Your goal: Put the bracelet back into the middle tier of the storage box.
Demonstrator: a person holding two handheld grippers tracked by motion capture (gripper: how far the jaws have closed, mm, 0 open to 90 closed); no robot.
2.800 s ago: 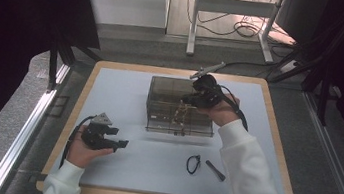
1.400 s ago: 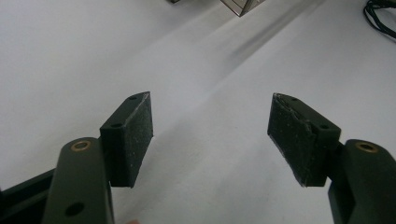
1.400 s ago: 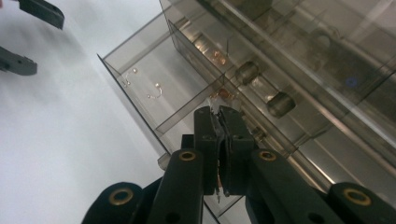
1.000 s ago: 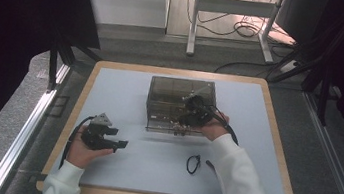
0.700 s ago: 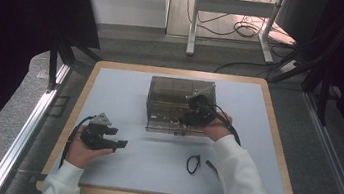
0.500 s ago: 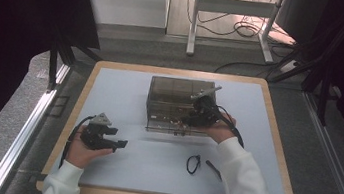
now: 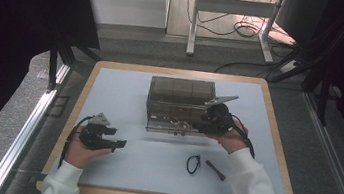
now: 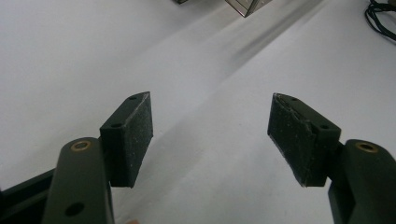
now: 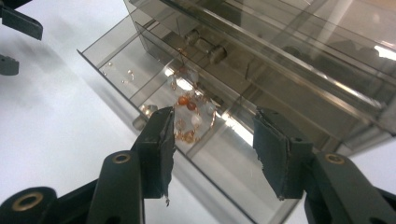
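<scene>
While the left gripper (image 7: 113, 138) rests at seven o'clock on the worktop (image 7: 126, 86), fingers (image 8: 128, 135) released and empty, the right gripper (image 9: 212, 140), fingers just opening, hovers over the beaded bracelet (image 9: 189, 119) lying in the smoky drawer box (image 7: 180, 95), centre.

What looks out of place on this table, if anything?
The smoky clear box has its lower drawer pulled out, with a beaded bracelet lying inside. A black hair tie and a small black stick lie loose on the table.
</scene>
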